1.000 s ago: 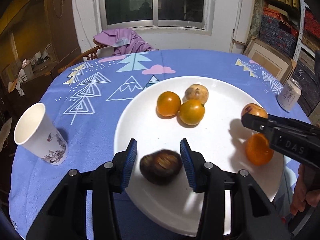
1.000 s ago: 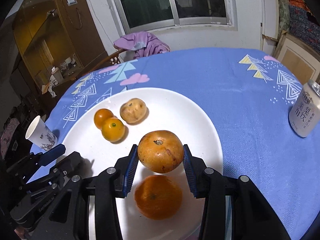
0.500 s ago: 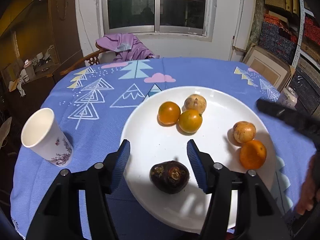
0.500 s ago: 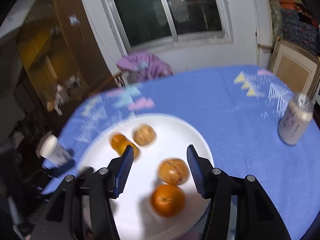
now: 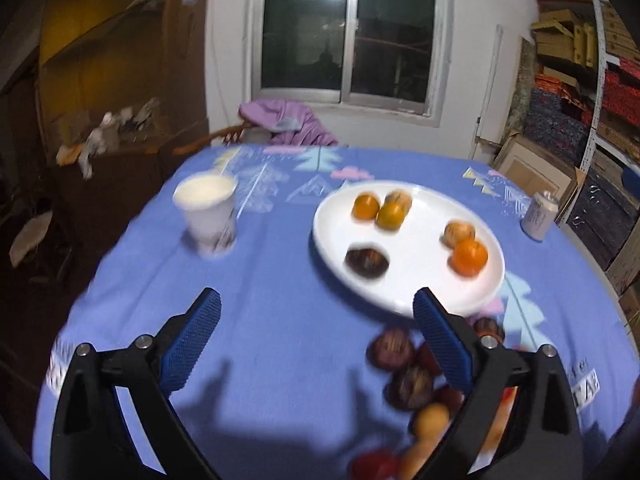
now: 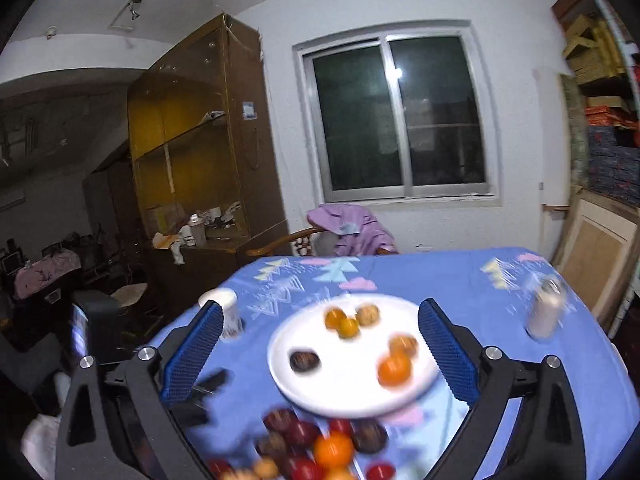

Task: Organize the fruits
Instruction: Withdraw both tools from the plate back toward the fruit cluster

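Gaping wide, the left tongs hang above bare blue tablecloth with nothing between the jaws; those jaws have just been opening. The right tongs stand just as far apart and hold nothing, their jaws also freshly opened, with the white plate seen through the gap. On that plate, two small oranges and a tan fruit touch at about twelve o'clock, a dark brown fruit lies alone near seven, and a speckled tan fruit touches a bigger orange near four. Just off the plate's six o'clock edge, a blurred heap of loose fruit, dark red, brown and orange, sits on the worktop. A paper cup stands at nine o'clock from the plate, well apart, and a drinks can at three.
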`<state>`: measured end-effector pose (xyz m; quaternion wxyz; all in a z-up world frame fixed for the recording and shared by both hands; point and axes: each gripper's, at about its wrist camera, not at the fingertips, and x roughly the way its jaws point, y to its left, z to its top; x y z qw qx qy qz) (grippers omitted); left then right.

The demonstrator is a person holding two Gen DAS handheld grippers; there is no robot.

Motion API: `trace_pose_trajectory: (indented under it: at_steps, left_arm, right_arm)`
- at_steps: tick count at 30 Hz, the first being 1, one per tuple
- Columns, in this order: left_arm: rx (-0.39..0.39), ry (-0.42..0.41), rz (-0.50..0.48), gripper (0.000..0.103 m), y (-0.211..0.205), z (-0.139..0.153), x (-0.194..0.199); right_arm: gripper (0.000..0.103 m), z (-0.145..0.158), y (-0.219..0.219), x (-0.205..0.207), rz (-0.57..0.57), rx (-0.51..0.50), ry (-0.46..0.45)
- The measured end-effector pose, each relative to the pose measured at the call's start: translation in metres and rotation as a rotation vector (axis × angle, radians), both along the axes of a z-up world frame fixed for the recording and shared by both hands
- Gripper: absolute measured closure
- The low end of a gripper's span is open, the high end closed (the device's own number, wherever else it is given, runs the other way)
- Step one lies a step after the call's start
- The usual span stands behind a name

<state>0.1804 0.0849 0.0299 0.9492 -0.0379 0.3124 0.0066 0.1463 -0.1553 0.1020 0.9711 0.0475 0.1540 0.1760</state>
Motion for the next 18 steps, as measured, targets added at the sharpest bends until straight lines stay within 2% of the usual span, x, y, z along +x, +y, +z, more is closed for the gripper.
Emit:
trace_pose_trajectory:
  at_steps: [3,6,9,12,15,18]
  left_arm:
    - [-0.022,0.046,0.025,0.007,0.008,-0.027,-0.038]
    - [0.012,0.095,-0.014,0.007,0.002,-0.045,-0.056]
    - [0.064,0.087,-0.021,0.006,-0.005,-0.047,-0.062]
    - [0.056,0.107,-0.044,0.006,-0.006,-0.050,-0.062]
    - [0.046,0.118,-0.075,0.006,-0.009,-0.052,-0.061]
    - [0.057,0.145,-0.088,0.006,-0.013,-0.056,-0.056]
  right_arm:
    - [0.003,-0.042,-0.019,-0.035,-0.101,-0.014,0.034]
    - [0.003,-0.061,-0.035,-0.053,-0.112,0.007,0.096]
    - [0.003,-0.068,-0.054,-0.059,-0.125,0.084,0.131]
    - [0.003,-0.075,-0.062,-0.053,-0.139,0.131,0.180]
    - [0.003,-0.083,-0.063,-0.043,-0.134,0.142,0.233]
    - [0.003,-0.085,-0.062,-0.041,-0.132,0.147,0.240]
